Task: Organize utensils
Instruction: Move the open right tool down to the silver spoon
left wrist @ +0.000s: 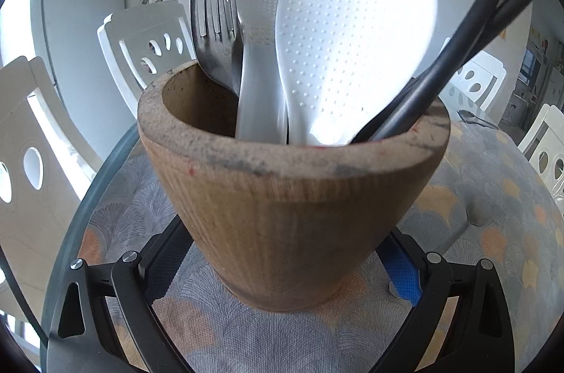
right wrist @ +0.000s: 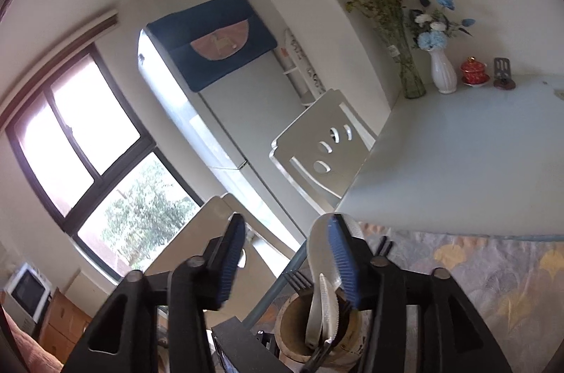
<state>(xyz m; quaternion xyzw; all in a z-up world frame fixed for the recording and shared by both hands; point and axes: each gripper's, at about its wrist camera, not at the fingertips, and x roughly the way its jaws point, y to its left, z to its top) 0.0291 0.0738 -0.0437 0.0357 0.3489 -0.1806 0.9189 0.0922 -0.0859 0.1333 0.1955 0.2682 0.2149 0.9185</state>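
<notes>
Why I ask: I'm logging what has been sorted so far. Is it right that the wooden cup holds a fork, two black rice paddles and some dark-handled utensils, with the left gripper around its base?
One detail is wrong: the two rice paddles are white, not black, as the left wrist view shows. The rest stands: the wooden cup holds a fork and dark-handled utensils, with the left gripper around its base.
</notes>
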